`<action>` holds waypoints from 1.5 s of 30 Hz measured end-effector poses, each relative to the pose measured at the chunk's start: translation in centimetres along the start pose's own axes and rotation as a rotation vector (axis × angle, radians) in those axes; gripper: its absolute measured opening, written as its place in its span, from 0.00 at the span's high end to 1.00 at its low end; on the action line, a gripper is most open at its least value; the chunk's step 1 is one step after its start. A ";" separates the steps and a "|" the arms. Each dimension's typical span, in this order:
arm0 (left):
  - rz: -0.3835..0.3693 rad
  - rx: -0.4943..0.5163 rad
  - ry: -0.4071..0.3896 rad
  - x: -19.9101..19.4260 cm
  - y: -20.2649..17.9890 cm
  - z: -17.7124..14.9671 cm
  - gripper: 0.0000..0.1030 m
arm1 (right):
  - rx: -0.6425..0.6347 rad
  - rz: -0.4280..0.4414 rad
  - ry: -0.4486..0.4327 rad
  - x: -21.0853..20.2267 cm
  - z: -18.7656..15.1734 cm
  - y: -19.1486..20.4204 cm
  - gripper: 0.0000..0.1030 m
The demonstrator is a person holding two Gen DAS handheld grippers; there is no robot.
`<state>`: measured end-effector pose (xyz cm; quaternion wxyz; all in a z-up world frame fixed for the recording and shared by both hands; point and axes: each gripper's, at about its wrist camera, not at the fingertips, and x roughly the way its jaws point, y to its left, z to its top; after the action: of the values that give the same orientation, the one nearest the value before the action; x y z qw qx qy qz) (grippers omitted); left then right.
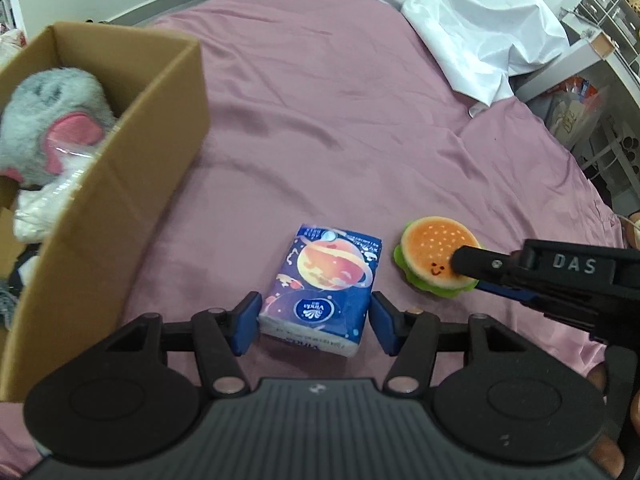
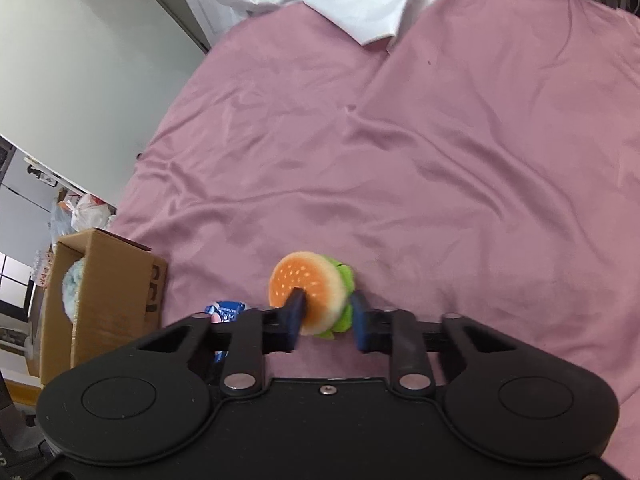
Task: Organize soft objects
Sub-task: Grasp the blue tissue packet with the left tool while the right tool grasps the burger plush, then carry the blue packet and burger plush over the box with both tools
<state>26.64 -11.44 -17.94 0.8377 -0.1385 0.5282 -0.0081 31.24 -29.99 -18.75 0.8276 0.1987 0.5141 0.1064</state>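
A blue tissue pack (image 1: 326,286) with a planet print lies on the pink bedsheet (image 1: 328,120). My left gripper (image 1: 314,322) is open, its blue pads on either side of the pack's near end, not pressing it. A plush burger (image 1: 436,256) lies to the right of the pack. My right gripper (image 2: 326,314) has its jaws closed on the burger (image 2: 308,290), one finger on the bun top, one on the underside. In the left wrist view its finger (image 1: 472,262) rests on the bun. A cardboard box (image 1: 120,184) at left holds a grey and pink plush (image 1: 52,120).
A crumpled white sheet (image 1: 460,16) lies at the far end of the bed. Shelves and bags (image 1: 592,92) stand off the bed's right edge. In the right wrist view the box (image 2: 108,296) sits at left, the tissue pack (image 2: 226,310) peeks behind my finger.
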 end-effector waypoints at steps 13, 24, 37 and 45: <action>0.017 -0.004 -0.087 -5.1 0.6 0.6 0.52 | -0.017 0.079 -0.105 -4.7 0.3 1.0 0.87; 0.025 -0.018 -0.173 -10.5 2.0 1.0 0.52 | -0.084 0.142 -0.179 -8.6 -0.1 3.6 0.87; 0.038 -0.078 -0.254 -15.4 6.0 1.5 0.52 | -0.140 0.181 -0.211 -9.8 -1.5 7.5 0.87; 0.050 -0.126 -0.277 -17.0 9.5 1.6 0.52 | -0.177 0.185 -0.231 -9.9 -2.2 10.0 0.87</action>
<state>19.33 0.74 -4.58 0.8921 -0.1774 0.4104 0.0649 25.13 -24.33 -7.23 0.8820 0.1825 0.3838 0.2036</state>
